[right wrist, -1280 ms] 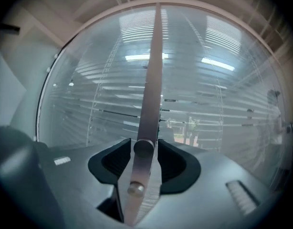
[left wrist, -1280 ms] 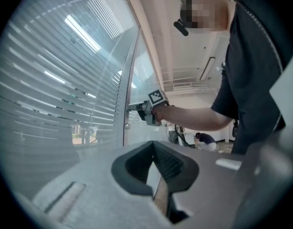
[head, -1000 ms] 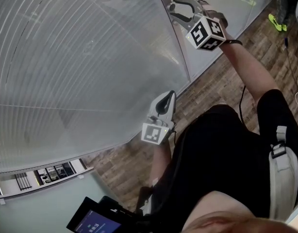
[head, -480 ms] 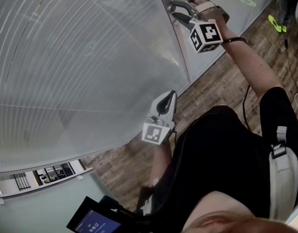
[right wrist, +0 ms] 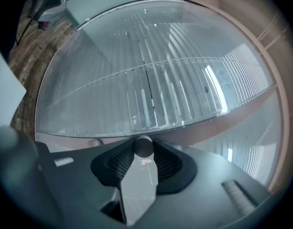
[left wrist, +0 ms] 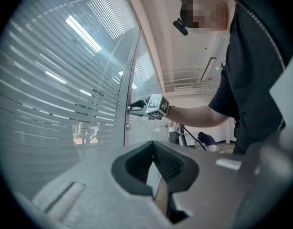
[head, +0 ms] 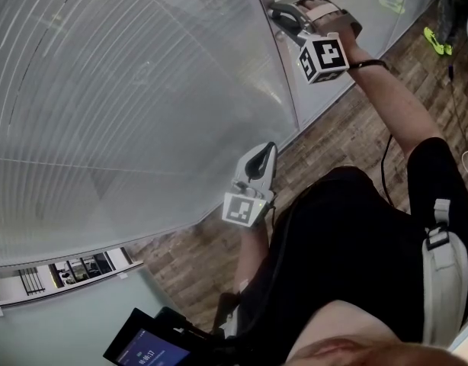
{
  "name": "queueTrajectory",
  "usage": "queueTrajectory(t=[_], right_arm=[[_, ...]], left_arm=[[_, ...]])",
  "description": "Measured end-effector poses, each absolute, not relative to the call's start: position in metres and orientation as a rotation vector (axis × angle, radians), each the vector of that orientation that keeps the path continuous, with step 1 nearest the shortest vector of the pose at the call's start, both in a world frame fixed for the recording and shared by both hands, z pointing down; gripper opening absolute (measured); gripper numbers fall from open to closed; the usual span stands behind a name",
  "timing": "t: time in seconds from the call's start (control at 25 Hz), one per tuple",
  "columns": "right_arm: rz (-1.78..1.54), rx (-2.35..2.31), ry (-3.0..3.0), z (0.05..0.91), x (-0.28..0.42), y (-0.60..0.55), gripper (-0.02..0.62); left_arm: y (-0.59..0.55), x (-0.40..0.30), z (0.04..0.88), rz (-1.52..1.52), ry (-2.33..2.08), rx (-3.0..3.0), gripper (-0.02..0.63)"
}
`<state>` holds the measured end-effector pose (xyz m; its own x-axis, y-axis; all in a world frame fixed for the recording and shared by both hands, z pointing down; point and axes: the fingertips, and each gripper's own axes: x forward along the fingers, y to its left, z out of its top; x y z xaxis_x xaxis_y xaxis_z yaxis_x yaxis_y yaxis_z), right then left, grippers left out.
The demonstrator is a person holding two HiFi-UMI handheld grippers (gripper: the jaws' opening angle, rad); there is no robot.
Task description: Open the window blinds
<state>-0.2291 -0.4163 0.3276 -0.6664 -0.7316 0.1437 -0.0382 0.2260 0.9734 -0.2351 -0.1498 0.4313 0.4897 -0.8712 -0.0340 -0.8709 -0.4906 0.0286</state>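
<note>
**A:** Where are the blinds?

**B:** The blinds (head: 127, 90) cover the big window, right in front of the person.

**A:** What is the right gripper (head: 278, 14) doing?

**B:** Its jaws have just been closing. Now they pinch a little round knob (right wrist: 143, 145) by the window frame (head: 278, 59).

**A:** And the left gripper (head: 263, 152)?

**B:** It is lower down, near the glass. Its jaws are together and hold nothing.

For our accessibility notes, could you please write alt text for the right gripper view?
The right tool, whose jaws have just been closing, grips a small round knob at the edge of the slatted blinds behind glass.
</note>
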Motion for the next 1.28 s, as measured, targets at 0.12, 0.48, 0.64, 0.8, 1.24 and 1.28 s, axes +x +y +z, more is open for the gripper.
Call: queueTrajectory(t=[0.12,0.48,0.64,0.8,1.24,1.28], right_arm=[[-1.477,0.715,-1.908,0.327,-0.229,-0.416,0.129],[-1.439,0.729,-1.945,0.327,-0.23,-0.417,0.129],[-1.291,0.788,-2.089,0.322,-0.229,-0.416,0.129],[-1.041,0.872,-2.287,0.32,-0.228,-0.419,0.128],[-0.099,1.02,-2.802,0.323,-0.219,-0.431,0.127],[0.004,1.019,-2.84,0.324,-0.218,-0.432,0.127]], left_arm=[[-0.15,-0.234,0.431,-0.069,-1.578,2.708,0.003],[-0.15,-0.233,0.432,-0.07,-1.572,2.707,0.003],[-0.148,-0.231,0.431,-0.071,-1.572,2.705,0.003],[-0.147,-0.233,0.432,-0.063,-1.574,2.701,0.003],[-0.145,-0.232,0.436,-0.05,-1.575,2.703,0.003],[-0.145,-0.232,0.436,-0.05,-1.573,2.703,0.003]])
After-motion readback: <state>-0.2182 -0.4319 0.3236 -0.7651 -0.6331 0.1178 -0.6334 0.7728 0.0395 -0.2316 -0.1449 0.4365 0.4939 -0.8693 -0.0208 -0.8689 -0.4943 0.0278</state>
